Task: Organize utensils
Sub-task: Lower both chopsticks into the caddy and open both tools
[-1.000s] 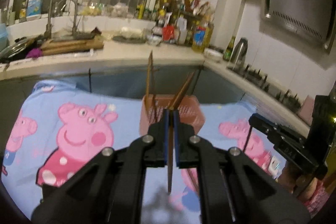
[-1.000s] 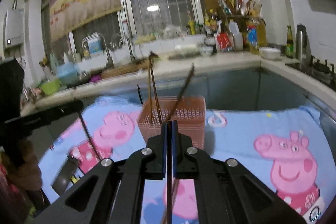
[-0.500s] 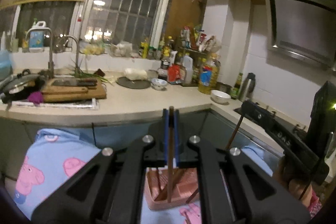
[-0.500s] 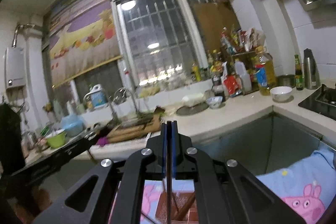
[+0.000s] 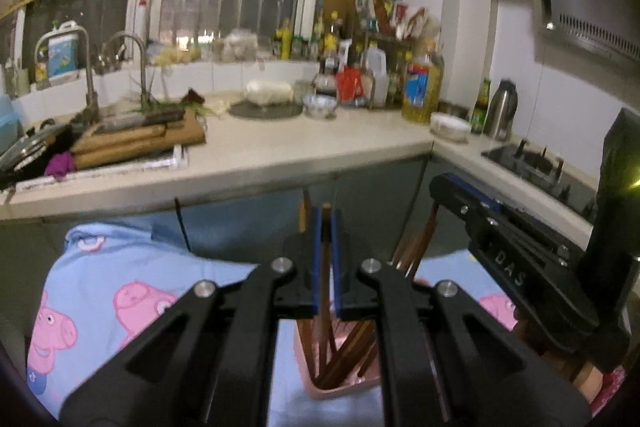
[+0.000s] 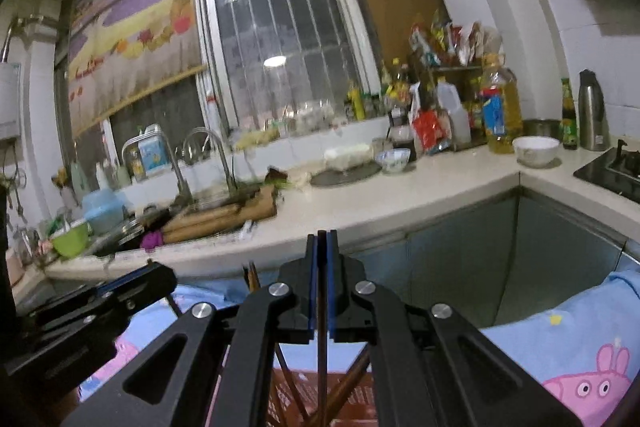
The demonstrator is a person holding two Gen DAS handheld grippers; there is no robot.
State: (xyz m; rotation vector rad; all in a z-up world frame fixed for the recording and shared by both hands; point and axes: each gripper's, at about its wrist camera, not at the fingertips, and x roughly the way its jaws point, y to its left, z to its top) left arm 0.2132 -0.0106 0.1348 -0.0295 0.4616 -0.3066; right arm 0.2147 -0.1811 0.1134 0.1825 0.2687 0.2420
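Observation:
My left gripper (image 5: pixel 326 259) is shut on a brown chopstick (image 5: pixel 325 331) held upright, its lower end inside the pink slotted basket (image 5: pixel 340 385) below. Several other chopsticks (image 5: pixel 414 251) lean in that basket. My right gripper (image 6: pixel 321 283) is shut on a dark chopstick (image 6: pixel 321 367), also upright, just above the same basket (image 6: pixel 352 399). The right gripper shows at the right of the left wrist view (image 5: pixel 516 263); the left gripper shows at the left of the right wrist view (image 6: pixel 88 315).
The basket stands on a blue Peppa Pig cloth (image 5: pixel 120 291). Behind runs an L-shaped kitchen counter (image 5: pixel 304 143) with a sink, cutting boards (image 5: pixel 136 139), bottles, bowls, a kettle (image 5: pixel 502 107) and a gas hob (image 5: pixel 536 163).
Both grippers have tipped down a little over the basket. The left chopstick has sunk lower into the basket; the right one stays above it.

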